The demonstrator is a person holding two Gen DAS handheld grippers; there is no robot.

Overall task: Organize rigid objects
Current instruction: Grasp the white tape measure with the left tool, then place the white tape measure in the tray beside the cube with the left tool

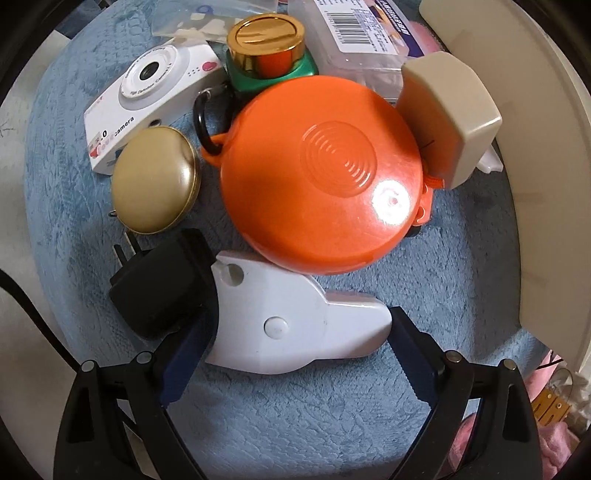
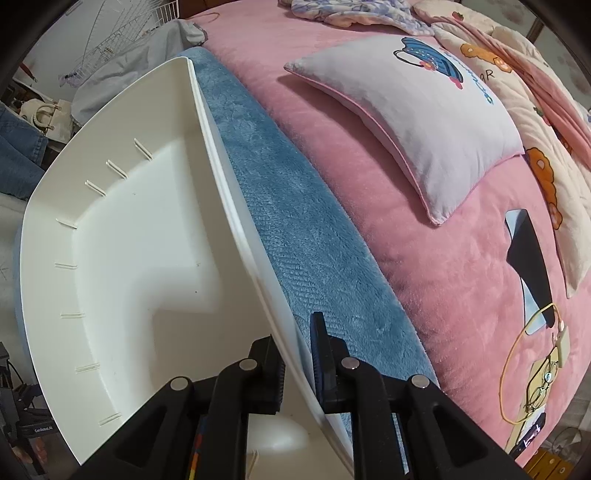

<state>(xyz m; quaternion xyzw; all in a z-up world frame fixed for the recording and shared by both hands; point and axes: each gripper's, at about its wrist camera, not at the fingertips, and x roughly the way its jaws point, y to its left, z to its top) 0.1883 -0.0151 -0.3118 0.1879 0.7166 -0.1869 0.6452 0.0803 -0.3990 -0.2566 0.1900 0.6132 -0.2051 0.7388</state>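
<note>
In the left wrist view, my left gripper [image 1: 295,321] is open with its fingers on either side of a white plastic tool [image 1: 280,314] lying on the blue towel [image 1: 295,424]. Beyond it lie a round orange case [image 1: 321,173], a gold compact [image 1: 155,181], a black plug adapter [image 1: 155,288], a white toy camera [image 1: 147,99], a gold-capped green bottle [image 1: 266,55] and a beige box [image 1: 447,114]. In the right wrist view, my right gripper [image 2: 297,354] is shut on the rim of the white bin [image 2: 140,229], which is empty inside.
The white bin's wall [image 1: 535,166] stands at the right of the towel. A clear plastic package [image 1: 362,33] lies behind the orange case. A pink bed cover [image 2: 424,240] with a pillow [image 2: 424,122] and a phone [image 2: 528,254] lies right of the towel [image 2: 295,221].
</note>
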